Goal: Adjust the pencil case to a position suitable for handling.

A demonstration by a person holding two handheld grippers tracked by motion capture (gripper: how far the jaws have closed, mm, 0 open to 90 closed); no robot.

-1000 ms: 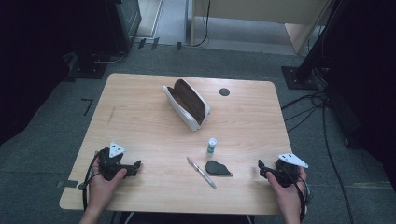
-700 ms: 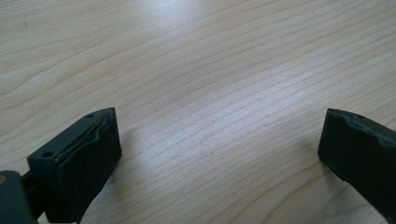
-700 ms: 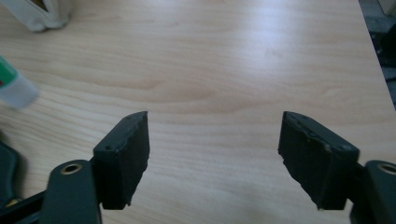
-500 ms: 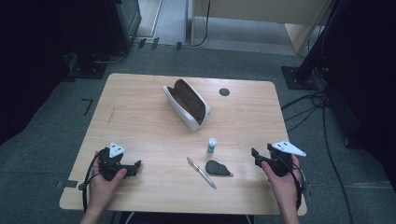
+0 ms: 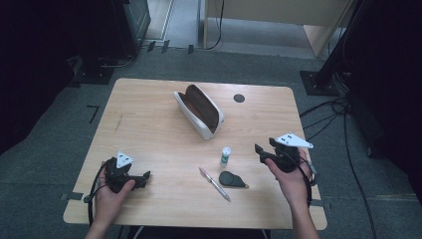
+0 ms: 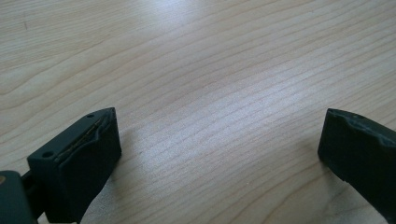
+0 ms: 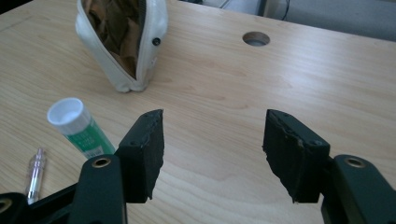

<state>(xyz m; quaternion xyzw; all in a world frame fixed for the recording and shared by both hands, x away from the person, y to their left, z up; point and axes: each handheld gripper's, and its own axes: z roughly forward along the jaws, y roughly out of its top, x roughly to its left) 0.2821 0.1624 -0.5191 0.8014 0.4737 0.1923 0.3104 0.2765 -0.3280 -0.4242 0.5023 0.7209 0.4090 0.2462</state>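
The wooden surface (image 5: 149,124) carries a white pouch (image 5: 199,110) near its middle, lying open with a brown lining, and a round hole (image 5: 239,98) just beyond it toward the far edge. The left gripper (image 5: 144,176) rests near the front left corner, jaws spread wide over bare wood with nothing between them. The right gripper (image 5: 259,149) is raised at the front right, jaws apart and empty, pointing toward the pouch. Between the hands lie a dark flat teardrop-shaped thing (image 5: 232,179), a pen (image 5: 214,183) just beside it, and a small upright green tube with a white cap (image 5: 225,156).
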